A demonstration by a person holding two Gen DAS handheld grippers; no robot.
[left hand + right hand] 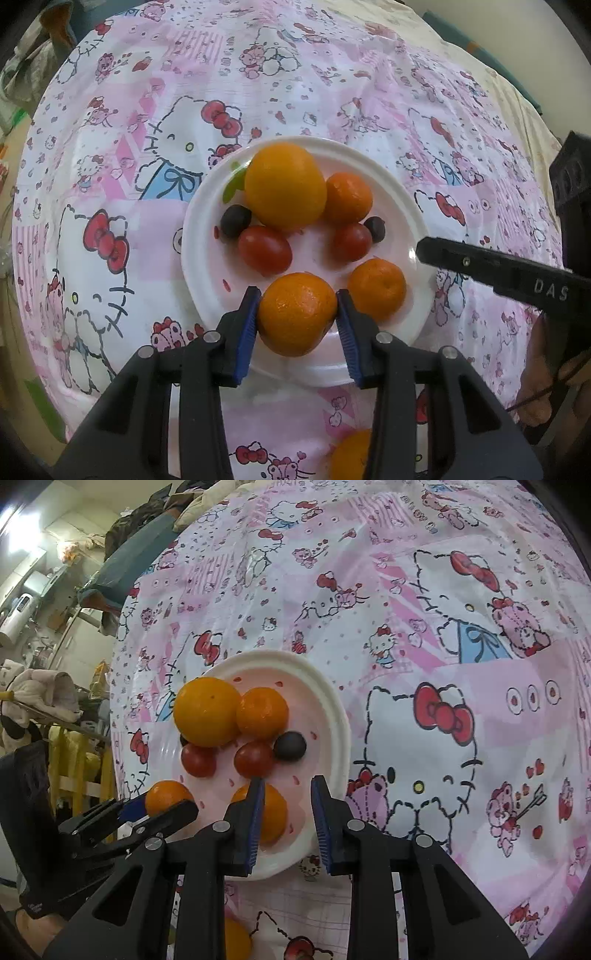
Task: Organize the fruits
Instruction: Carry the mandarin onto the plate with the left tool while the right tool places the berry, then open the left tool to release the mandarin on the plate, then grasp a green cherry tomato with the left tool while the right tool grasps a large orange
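The left hand-held gripper (298, 314) has a mandarin (297, 314) between its blue pads at the near edge of the white plate (402, 206). The right hand-held gripper (288, 805) hangs narrow and empty over the plate's near right side. More fruit fills the plate on the bench (332, 85).

We found the plate (402, 206) crowded with fruit, its centre (314, 254) a narrow free gap; the tablecloth (461, 635) around it lay open.
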